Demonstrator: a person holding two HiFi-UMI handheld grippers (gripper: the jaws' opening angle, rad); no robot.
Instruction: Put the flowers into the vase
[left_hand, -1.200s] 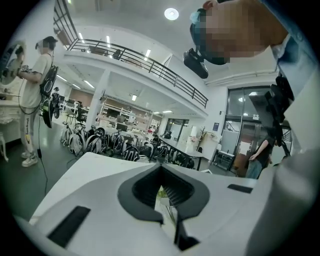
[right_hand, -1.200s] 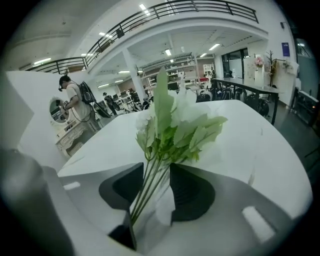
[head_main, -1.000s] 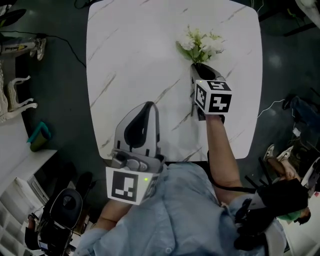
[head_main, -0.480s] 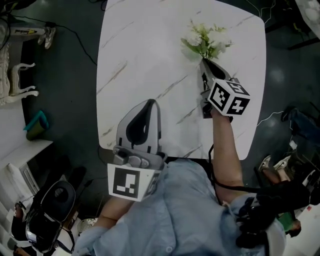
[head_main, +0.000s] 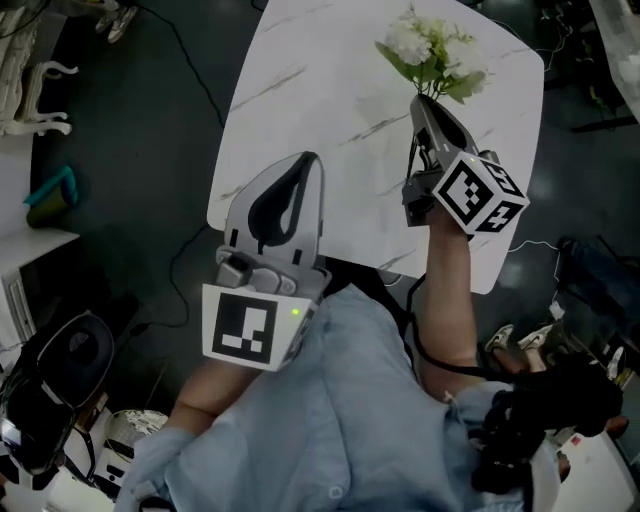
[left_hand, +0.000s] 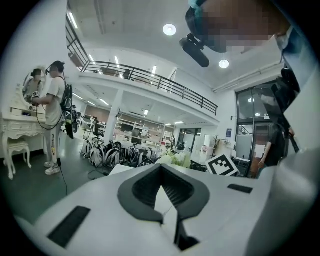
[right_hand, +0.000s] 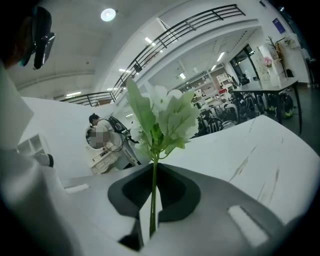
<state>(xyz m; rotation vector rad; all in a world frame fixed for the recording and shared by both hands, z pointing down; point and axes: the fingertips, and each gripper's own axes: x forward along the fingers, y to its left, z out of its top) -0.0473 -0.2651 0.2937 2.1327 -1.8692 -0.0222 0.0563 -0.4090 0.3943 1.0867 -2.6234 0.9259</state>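
Marble table: flowers held above far edge.

Person's in a light blue shirt – looks like soft denim – with sleeves that leave the forearms bare. A thin black cable runs along the right arm, and there's some black gear bunched at the right hip, can't tell what exactly. The left gripper has a smooth pale grey shell with a black teardrop-shaped opening, a few grey buttons at the back and a tiny green light. The left cube on it is white with black square markers. The right gripper is the same build – same shell, and its right cube is marked the same way.
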